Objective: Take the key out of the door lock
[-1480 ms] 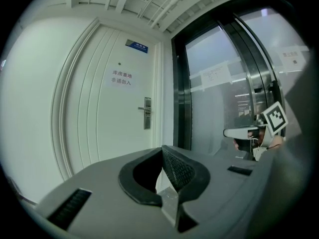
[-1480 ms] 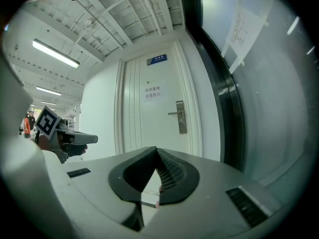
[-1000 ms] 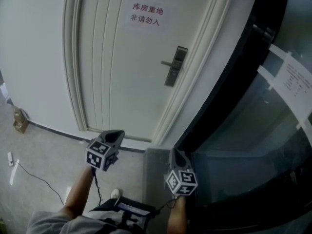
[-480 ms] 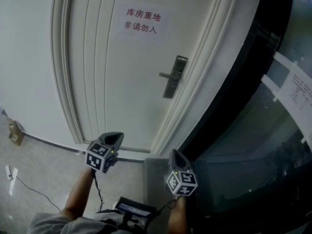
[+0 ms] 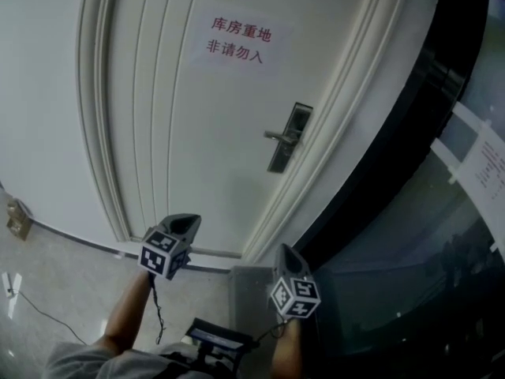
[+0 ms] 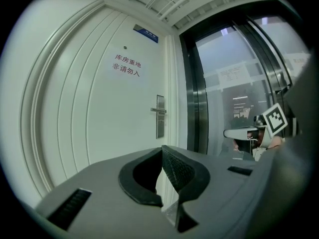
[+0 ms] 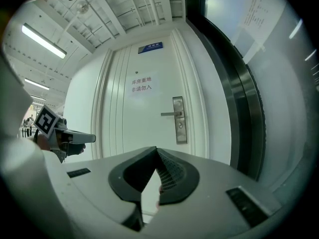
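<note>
White door (image 5: 197, 133) carries the lock (image 5: 288, 136) well ahead in the head view, left tongs (image 6: 162, 151) clenched empty in the left gripper view, right tongs (image 7: 156, 151) likewise in the right gripper view, so unopened we might jab the key, too small to see.

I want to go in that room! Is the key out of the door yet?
Nothing looks done yet. The left tool and right tool are both shut, empty and short of the door. The lock plate is untouched; the key is too small to see. To do: reach the lock plate, grip the key, pull it out.
</note>
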Demonstrator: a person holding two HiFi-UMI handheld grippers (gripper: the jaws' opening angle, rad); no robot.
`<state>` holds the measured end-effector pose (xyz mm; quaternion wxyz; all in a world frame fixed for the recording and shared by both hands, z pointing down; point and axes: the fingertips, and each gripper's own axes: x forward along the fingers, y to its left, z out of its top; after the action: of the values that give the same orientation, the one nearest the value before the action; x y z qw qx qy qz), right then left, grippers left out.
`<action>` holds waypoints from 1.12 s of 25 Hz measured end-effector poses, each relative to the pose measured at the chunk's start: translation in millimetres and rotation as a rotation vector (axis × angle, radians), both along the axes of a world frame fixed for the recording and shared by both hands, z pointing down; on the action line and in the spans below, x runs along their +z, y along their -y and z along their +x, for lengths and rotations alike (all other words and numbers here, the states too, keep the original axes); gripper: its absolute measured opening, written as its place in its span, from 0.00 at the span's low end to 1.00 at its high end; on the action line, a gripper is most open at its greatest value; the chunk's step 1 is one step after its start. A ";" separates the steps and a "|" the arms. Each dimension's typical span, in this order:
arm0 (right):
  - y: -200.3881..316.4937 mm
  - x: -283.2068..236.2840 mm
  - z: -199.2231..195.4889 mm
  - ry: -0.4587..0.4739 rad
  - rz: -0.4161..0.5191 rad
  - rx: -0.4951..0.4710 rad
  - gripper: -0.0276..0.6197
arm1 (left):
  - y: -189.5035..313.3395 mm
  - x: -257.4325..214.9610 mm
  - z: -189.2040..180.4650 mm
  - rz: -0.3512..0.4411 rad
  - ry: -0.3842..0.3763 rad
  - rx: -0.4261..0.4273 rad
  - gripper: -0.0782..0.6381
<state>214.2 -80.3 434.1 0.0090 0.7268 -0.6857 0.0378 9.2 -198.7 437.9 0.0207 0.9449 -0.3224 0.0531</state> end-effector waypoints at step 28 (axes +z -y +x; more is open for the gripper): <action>124.0 -9.2 44.1 -0.024 -0.012 0.024 0.06 | 124.7 13.6 38.6 -0.042 -0.026 0.004 0.12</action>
<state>258.3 -204.4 424.9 0.0211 0.7353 -0.6766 0.0334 47.8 -323.4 451.5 0.0447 0.9454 -0.3192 0.0475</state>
